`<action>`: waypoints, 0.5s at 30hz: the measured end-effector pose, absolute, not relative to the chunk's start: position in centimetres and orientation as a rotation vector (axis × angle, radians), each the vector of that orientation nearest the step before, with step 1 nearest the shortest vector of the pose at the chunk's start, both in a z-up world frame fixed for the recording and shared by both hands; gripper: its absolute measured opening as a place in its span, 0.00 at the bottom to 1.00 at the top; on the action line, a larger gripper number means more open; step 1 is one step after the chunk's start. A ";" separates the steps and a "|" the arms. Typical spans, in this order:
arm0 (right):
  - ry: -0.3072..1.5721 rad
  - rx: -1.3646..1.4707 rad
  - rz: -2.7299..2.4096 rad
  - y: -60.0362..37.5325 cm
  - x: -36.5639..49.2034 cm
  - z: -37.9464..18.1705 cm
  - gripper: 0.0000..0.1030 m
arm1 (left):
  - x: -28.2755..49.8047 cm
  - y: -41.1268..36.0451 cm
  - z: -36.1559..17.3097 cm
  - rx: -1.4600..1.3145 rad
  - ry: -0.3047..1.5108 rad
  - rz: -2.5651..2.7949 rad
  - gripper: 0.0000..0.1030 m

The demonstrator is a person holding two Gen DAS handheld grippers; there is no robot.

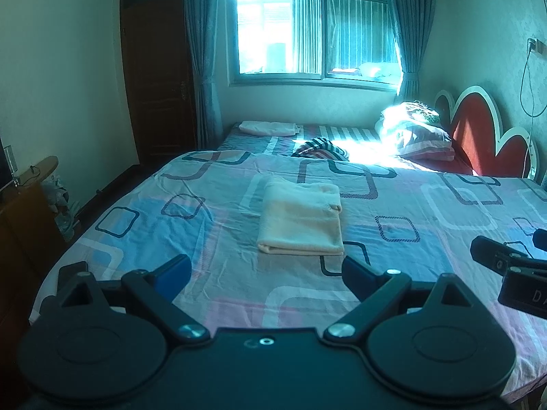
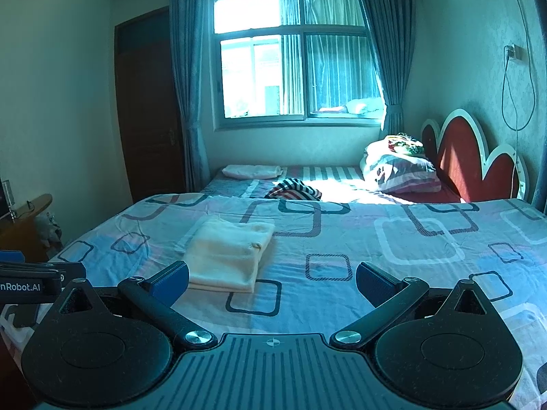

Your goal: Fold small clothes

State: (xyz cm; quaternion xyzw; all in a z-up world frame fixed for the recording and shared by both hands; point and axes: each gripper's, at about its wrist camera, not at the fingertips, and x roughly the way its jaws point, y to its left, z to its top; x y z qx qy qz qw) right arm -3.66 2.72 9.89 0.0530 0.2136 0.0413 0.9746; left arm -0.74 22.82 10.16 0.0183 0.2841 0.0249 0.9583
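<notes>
Left wrist: folded cloth (image 1: 301, 218) beyond hand-held gripper (image 1: 265, 273).

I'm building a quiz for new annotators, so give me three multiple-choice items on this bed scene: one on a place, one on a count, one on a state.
1. Where does the folded cream cloth lie?
A. on the windowsill
B. on the patterned bedsheet
C. on the floor

2. How many grippers are holding something?
A. none
B. one
C. two

3. What state is the cream cloth in?
A. spread flat
B. crumpled
C. folded in layers

Answers: 1 B, it rests on the sheet ahead of both grippers. 2 A, the left gripper and right gripper are both open and empty. 3 C, stacked edges show at its near side.
</notes>
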 end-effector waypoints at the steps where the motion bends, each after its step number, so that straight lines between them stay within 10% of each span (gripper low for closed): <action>1: 0.432 0.107 0.083 2.7 -3.6 9.9 1.00 | -0.7 22.8 10.2 0.038 0.575 0.052 0.92; 15: 0.437 0.106 0.083 2.6 -3.6 9.8 1.00 | -0.6 22.6 10.0 0.045 0.572 0.052 0.92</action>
